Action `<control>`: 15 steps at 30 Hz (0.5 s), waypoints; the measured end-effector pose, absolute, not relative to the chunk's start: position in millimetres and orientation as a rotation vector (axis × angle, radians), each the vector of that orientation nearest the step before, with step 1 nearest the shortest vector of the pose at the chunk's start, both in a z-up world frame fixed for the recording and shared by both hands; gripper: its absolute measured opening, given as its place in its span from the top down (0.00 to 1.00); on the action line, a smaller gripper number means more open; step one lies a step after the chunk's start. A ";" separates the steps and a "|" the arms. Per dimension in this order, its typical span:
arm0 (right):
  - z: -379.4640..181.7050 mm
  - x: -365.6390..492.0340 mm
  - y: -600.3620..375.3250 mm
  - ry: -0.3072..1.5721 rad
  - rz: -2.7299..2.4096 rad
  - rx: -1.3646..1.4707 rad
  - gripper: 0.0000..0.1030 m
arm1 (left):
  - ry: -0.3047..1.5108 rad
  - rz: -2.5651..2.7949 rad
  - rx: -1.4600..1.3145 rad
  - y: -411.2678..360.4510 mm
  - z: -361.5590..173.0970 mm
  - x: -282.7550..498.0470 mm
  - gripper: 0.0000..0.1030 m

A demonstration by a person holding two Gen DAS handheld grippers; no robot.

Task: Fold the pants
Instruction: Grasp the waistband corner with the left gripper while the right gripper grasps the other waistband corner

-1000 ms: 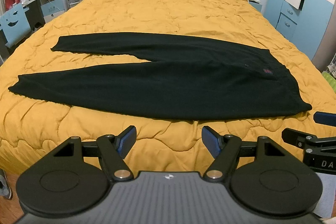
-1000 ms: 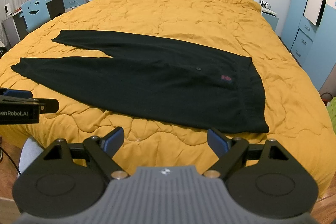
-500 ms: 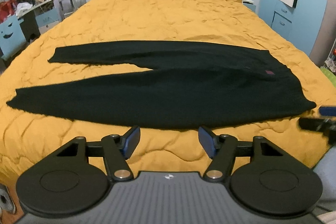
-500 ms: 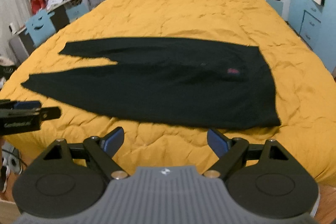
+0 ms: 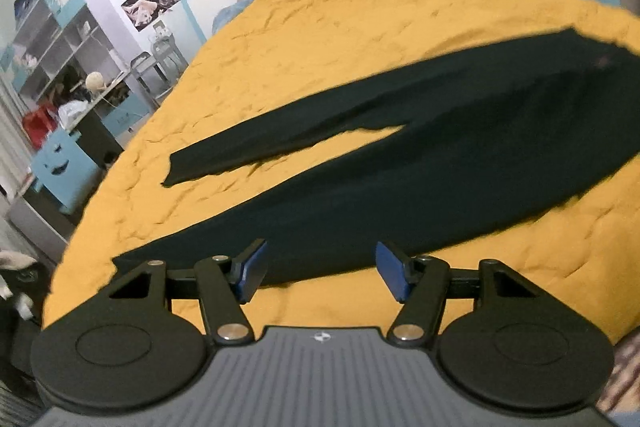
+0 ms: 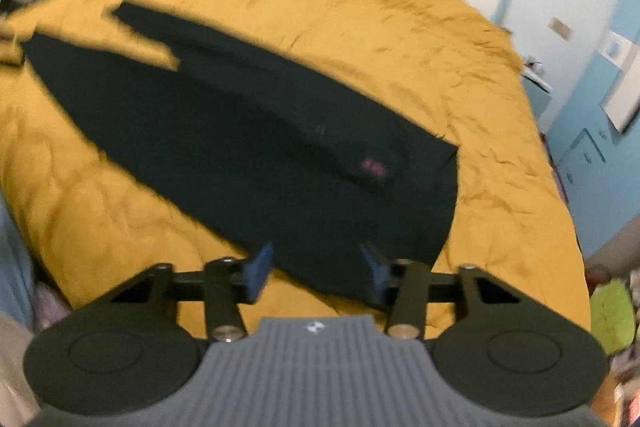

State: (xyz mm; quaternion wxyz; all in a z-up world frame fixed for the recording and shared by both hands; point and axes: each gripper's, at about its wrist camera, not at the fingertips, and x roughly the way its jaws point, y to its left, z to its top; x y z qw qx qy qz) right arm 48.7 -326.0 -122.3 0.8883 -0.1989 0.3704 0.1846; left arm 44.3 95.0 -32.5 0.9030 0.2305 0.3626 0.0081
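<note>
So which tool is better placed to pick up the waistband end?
The right tool, probably. Its open fingers sit right at the near waist corner of the black pants. The left tool is down by the near leg's cuff end.

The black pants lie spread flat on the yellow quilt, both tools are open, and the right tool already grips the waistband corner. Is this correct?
Not quite. The right tool grips nothing: in the right wrist view its jaws stand open, with the near waistband edge of the black pants showing between them, not pinched. The rest holds: the pants lie spread flat on the yellow quilt, and the left tool is open too.
</note>
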 end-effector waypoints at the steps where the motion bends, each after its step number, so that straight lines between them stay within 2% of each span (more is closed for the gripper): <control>1: -128.1 51.3 -326.6 0.778 0.398 -0.437 0.63 | 0.759 0.015 0.490 100.5 -35.6 47.3 0.30; 7: -159.0 65.4 -324.5 0.822 0.453 -0.600 0.63 | 0.803 0.067 0.705 140.4 -62.4 61.8 0.30; 15: -163.9 89.0 -330.6 0.863 0.479 -0.592 0.63 | 0.912 0.241 0.970 209.2 -108.4 102.8 0.36</control>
